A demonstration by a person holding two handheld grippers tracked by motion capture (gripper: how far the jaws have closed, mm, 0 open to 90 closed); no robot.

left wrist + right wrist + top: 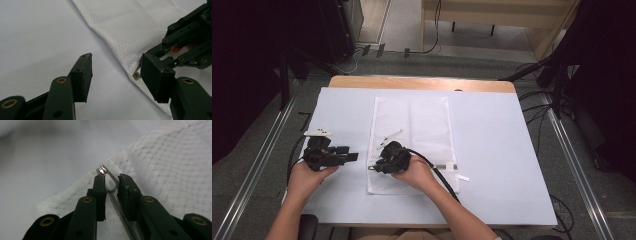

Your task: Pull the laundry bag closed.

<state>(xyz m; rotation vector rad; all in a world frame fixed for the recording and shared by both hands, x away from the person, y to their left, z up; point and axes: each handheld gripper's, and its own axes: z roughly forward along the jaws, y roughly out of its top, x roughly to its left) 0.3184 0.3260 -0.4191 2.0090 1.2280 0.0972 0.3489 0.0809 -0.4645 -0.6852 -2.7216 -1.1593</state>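
A white mesh zip bag lies flat on the white table cover. My right gripper is at the bag's near left corner, on the zip line. In the right gripper view its jaws stand narrow, shut on the small white zipper pull, with the metal zip end just beyond the tips. My left gripper rests left of the bag, pointing at that corner. Its jaws are open and empty, with the bag's edge and the metal zip end ahead.
A thin white strip lies on the bag and a small white label sits on the cover right of it. The right gripper's cable trails toward the near edge. The bare wooden table edge runs along the far side.
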